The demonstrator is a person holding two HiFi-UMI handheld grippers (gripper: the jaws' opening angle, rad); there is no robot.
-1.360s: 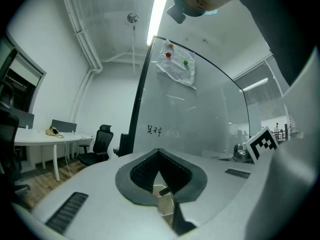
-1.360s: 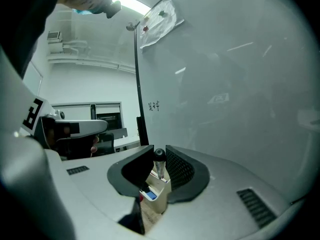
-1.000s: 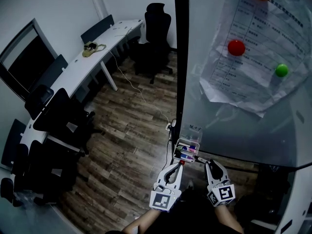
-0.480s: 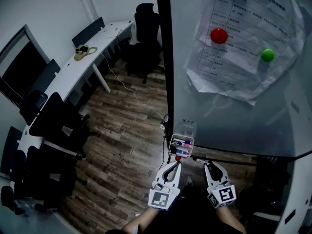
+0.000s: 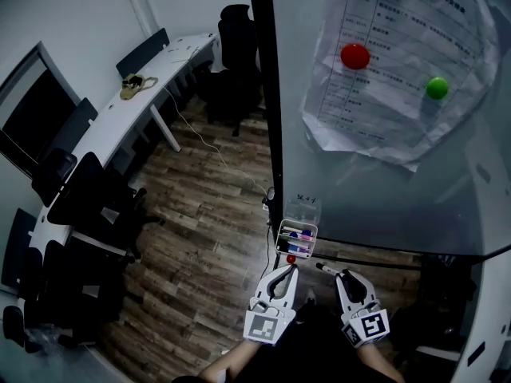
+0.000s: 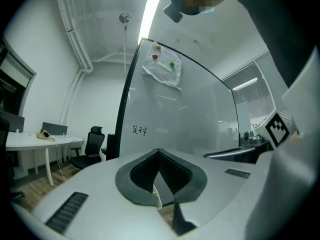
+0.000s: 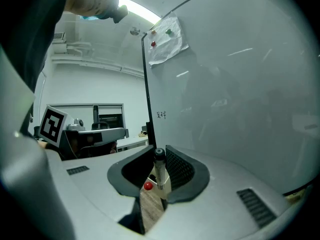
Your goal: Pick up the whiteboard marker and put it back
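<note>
Black office chairs (image 5: pixel 88 186) are standing along a long white table (image 5: pixel 112 126) on the wood-plank floor (image 5: pixel 207 222); a ceiling strip light (image 6: pixel 151 4) is glowing

Looks along the left gripper (image 6: pixel 159 156), jaws pressed together at the tips, nothing held. Faces a tall whiteboard (image 6: pixel 190 119) with crumpled paper (image 6: pixel 162 70) pinned high; far left, white desk (image 6: pixel 35 141) and black office chair (image 6: pixel 90 146).

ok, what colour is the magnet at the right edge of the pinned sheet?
The magnet is green; the head view shows it best.
</note>
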